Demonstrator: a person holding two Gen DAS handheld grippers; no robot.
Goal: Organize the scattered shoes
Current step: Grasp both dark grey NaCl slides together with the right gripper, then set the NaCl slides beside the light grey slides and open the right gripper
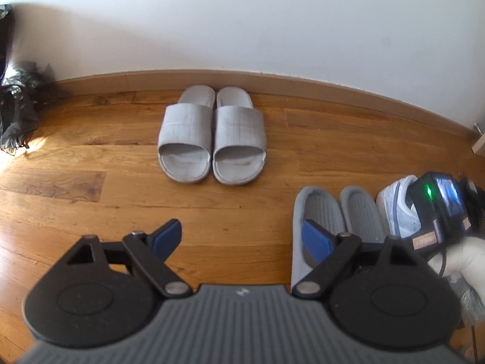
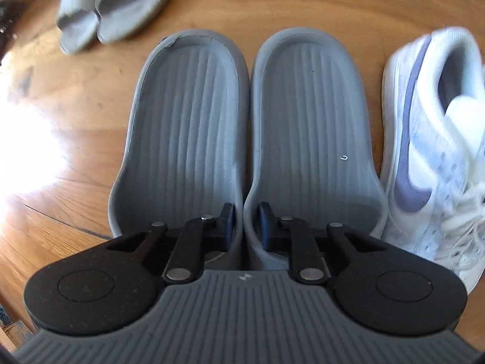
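Observation:
A pair of light grey fabric slides [image 1: 212, 135] stands side by side against the skirting board; it also shows in the right wrist view [image 2: 112, 6]. A pair of dark grey rubber slippers [image 2: 248, 133] lies side by side on the wooden floor, also seen in the left wrist view [image 1: 336, 212]. My right gripper [image 2: 247, 224] is shut on the two touching inner side walls of these slippers. A white sneaker with a purple stripe [image 2: 433, 139] stands right of them, touching. My left gripper [image 1: 242, 236] is open and empty above the bare floor.
A crumpled black plastic bag [image 1: 18, 103] lies at the far left by the wall. The white wall and wooden skirting board [image 1: 242, 79] bound the floor at the back. Strong sunlight glares on the floor [image 2: 27, 139] at the left.

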